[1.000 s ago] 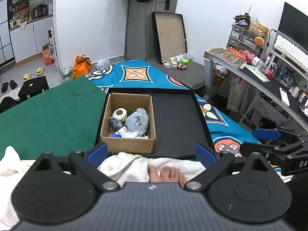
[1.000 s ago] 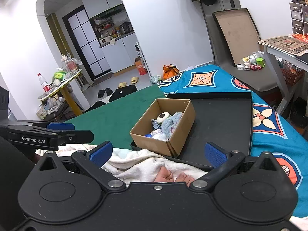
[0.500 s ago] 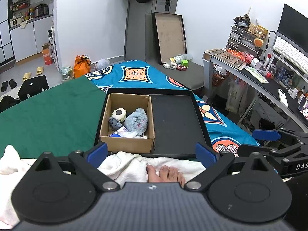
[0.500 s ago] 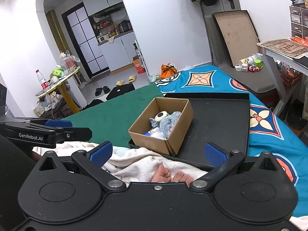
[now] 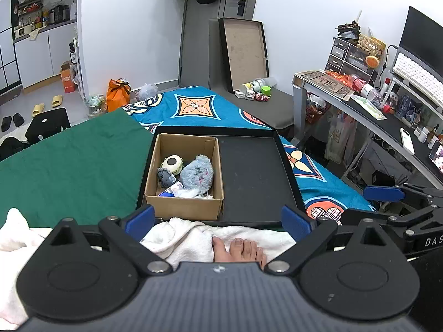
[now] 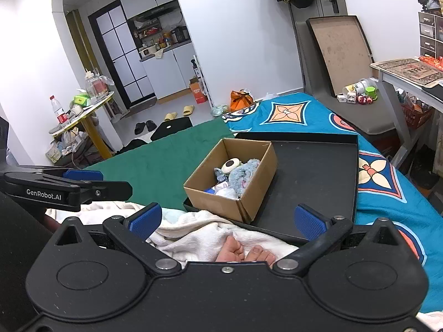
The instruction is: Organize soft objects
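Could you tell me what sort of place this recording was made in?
Most likely a small studio flat: a bed with a patterned blue cover, a cluttered desk with a keyboard beside it, and a kitchen nook through an archway. Slippers lie on the floor.

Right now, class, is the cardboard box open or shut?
Open: the cardboard box has no lid over it, and the blue-grey plush toy shows inside.

Brown box (image 5: 185,210) in black tray (image 5: 256,178), grey-blue plush (image 5: 197,172), green & blue (w/ orange flower pattern) covers (image 5: 69,166).
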The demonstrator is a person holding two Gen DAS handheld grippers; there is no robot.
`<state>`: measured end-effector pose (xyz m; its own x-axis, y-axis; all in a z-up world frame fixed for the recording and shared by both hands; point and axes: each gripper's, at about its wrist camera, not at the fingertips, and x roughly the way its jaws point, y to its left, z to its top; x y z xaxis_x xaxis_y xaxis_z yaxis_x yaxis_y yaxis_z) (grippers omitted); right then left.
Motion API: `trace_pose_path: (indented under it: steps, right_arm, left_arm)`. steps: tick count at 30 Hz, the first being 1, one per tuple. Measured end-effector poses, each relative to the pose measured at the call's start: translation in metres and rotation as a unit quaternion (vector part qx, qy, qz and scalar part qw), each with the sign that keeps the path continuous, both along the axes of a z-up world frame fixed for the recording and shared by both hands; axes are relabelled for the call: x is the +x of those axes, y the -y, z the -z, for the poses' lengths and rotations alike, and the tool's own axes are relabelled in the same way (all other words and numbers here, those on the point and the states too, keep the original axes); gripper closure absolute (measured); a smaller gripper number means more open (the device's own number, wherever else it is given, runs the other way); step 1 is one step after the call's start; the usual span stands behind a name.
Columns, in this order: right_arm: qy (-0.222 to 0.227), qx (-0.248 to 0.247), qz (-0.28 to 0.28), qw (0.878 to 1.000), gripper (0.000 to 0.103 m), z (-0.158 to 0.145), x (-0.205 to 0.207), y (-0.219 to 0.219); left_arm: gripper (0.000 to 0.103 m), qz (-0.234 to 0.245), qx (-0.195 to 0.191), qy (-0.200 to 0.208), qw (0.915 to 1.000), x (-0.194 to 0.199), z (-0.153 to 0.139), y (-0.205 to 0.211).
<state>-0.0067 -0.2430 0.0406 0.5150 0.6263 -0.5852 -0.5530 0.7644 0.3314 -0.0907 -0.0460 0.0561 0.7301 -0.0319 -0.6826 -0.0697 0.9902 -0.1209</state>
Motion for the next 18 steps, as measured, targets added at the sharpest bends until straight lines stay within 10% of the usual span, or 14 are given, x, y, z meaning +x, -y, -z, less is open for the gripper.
trace_pose_path:
  steps: [18]
  right_arm:
    - [0.000, 0.000, 0.000, 1.000, 0.000, -0.0003, -0.0010, -0.0006]
  left_arm:
    - [0.006, 0.000, 0.001, -0.001, 1.0000, -0.0002, -0.0002, 0.0002]
